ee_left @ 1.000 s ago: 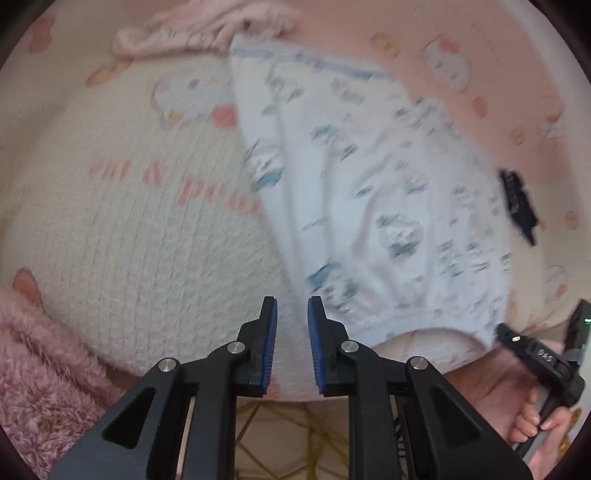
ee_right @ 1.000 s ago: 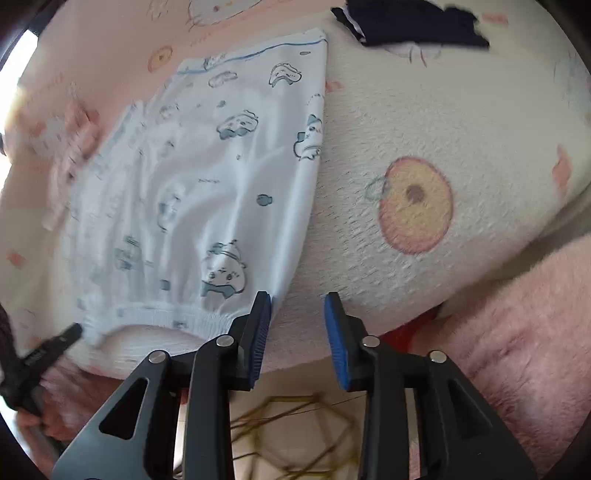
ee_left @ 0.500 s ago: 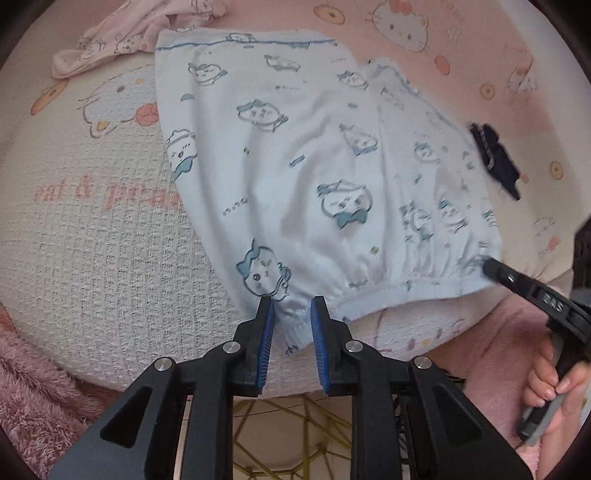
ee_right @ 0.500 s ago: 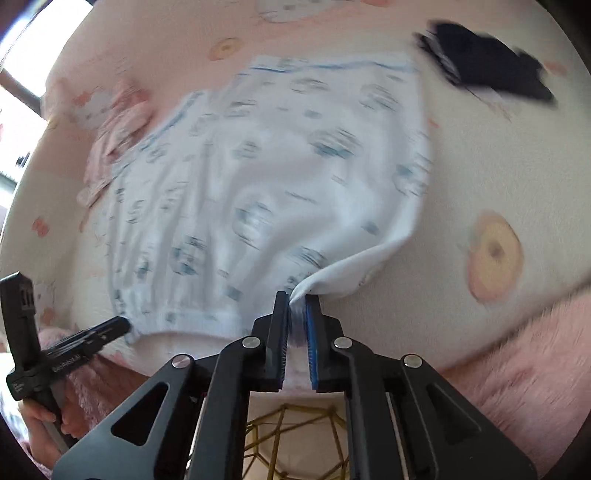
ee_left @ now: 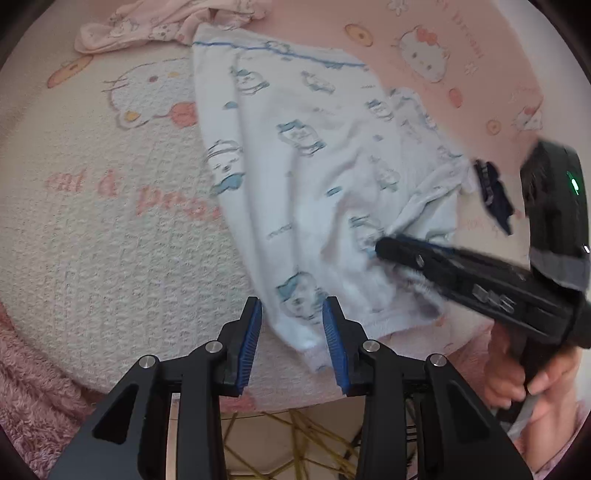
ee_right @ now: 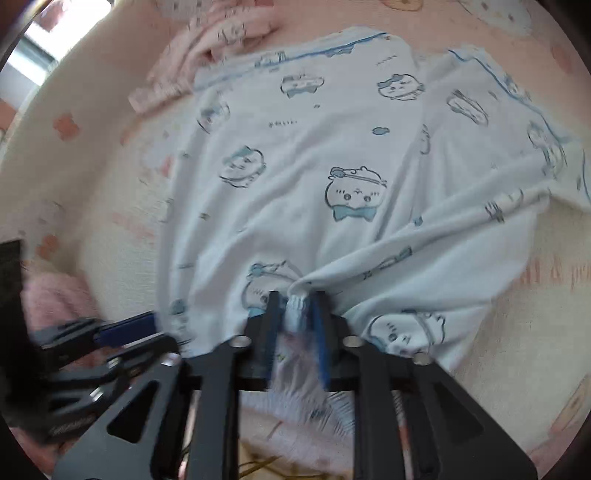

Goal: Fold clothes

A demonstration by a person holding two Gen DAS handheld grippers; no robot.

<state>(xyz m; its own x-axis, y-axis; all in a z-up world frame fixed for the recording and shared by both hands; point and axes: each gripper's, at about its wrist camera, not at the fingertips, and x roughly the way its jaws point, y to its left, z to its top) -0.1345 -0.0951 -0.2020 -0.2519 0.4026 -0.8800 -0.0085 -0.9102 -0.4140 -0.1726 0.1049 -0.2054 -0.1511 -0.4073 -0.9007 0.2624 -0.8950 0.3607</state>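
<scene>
Pale blue shorts (ee_left: pixel 314 155) printed with cartoon faces lie on the bed, elastic waistband toward me. My left gripper (ee_left: pixel 294 341) stands open over the near waistband corner, fingers on either side of the cloth without pinching it. Coming in from the right, my right gripper (ee_left: pixel 384 251) is shut on the other waistband corner and holds it lifted over the middle of the shorts (ee_right: pixel 332 166), so the right half creases and doubles over. In the right wrist view the bunched waistband sits between the pads of the right gripper (ee_right: pixel 297 314), and the left gripper (ee_right: pixel 159 334) shows low on the left.
A crumpled pink garment (ee_left: pixel 166 22) lies at the far edge, touching the shorts' hem. A small dark navy garment (ee_left: pixel 495 192) lies to the right. The bed cover (ee_left: pixel 92 221) is cream and pink; a fuzzy pink blanket (ee_left: pixel 33 387) lies at the near left. A hand (ee_left: pixel 517 380) holds the right gripper.
My left gripper, nearly shut around the waistband corner half a second ago, is now open. My right gripper has carried its corner leftward over the shorts.
</scene>
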